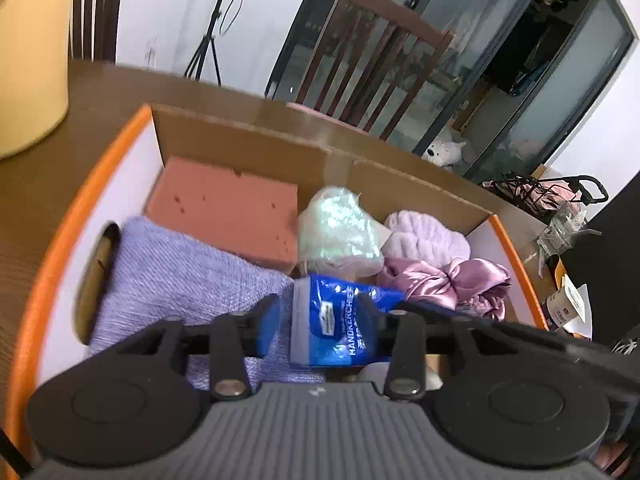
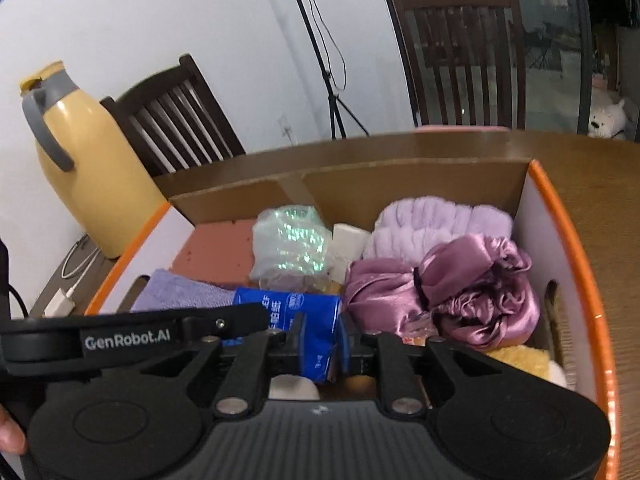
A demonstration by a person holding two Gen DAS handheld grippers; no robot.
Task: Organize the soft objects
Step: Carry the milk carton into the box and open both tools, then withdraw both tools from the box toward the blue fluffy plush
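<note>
An orange-rimmed cardboard box (image 1: 132, 128) (image 2: 568, 208) on a wooden table holds soft things. Inside lie a pink sponge (image 1: 228, 208) (image 2: 216, 252), a lilac knit cloth (image 1: 176, 276) (image 2: 180, 292), a shiny pale-green packet (image 1: 340, 232) (image 2: 292, 240), a fluffy lilac piece (image 1: 428, 236) (image 2: 432, 224) and a purple satin scrunchie (image 1: 444, 280) (image 2: 452, 292). A blue handkerchief tissue pack (image 1: 340, 320) (image 2: 308, 320) sits over the box. My left gripper (image 1: 320, 320) has it between its fingers, which stand apart at its sides. My right gripper (image 2: 320, 340) is shut on its near end.
A yellow thermos jug (image 2: 92, 168) (image 1: 28, 60) stands left of the box, with a white charger and cable (image 2: 64, 296) beside it. Wooden chairs (image 2: 460, 60) and a tripod (image 2: 332, 80) stand behind the table. Clutter (image 1: 560, 232) lies at the table's right.
</note>
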